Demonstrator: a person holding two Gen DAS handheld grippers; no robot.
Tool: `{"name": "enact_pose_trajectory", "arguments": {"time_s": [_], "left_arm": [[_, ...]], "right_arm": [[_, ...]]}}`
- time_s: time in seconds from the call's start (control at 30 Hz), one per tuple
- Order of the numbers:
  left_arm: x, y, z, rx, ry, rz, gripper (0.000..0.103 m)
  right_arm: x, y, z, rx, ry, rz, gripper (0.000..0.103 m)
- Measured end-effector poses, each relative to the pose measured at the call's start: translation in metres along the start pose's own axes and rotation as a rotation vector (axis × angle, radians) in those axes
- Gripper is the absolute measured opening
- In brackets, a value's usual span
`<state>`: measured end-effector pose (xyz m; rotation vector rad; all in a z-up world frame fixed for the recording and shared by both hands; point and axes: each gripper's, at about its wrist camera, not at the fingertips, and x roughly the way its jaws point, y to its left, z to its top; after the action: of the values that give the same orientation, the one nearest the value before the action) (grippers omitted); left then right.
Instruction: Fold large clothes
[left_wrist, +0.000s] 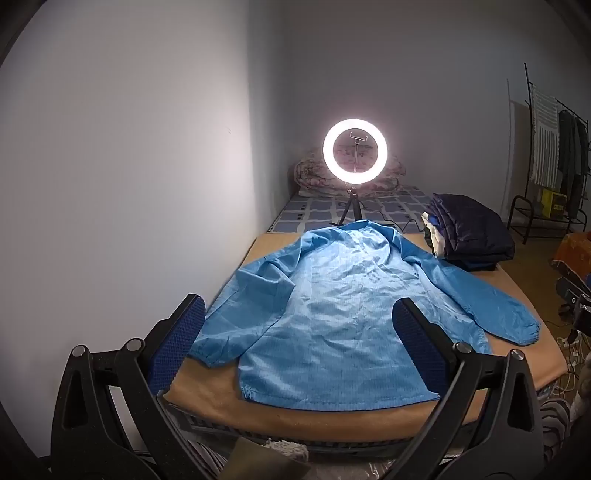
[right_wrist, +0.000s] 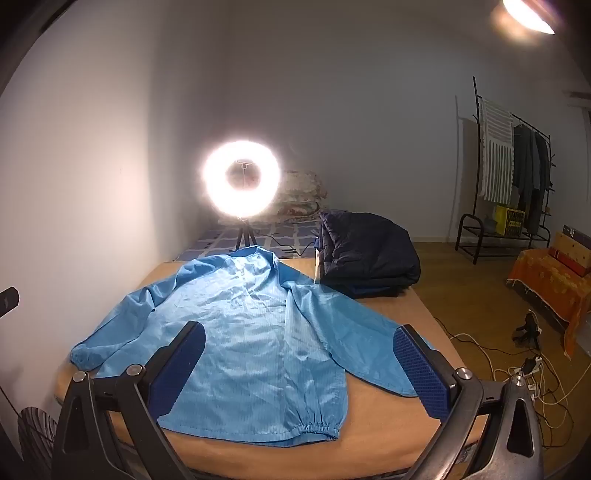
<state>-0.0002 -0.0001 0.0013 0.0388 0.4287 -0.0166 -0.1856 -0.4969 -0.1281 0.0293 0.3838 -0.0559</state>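
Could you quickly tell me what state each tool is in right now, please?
Left tool: open, holding nothing, above the blue jacket.
Right tool: open, holding nothing, above the same jacket.

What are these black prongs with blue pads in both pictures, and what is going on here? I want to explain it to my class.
A person holds one two-fingered tool in each hand; a camera on each looks forward along its fingers. One picture comes from the left gripper, the other from the right gripper. Both jaws stand wide open and hold nothing. On the bed lies a light blue jacket, spread flat, not yet folded. Behind it are a pile of dark folded clothes and a glowing ring light.
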Motion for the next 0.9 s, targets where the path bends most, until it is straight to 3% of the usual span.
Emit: {"name": "enact_pose_trajectory", "arguments": {"time_s": [0.9], "left_arm": [[0.000,0.008,0.009,-0.020,-0.028,0.024,0.103]], "right_arm": [[-0.001,0.006,0.012,-0.009,-0.014,0.005,0.103]]}}
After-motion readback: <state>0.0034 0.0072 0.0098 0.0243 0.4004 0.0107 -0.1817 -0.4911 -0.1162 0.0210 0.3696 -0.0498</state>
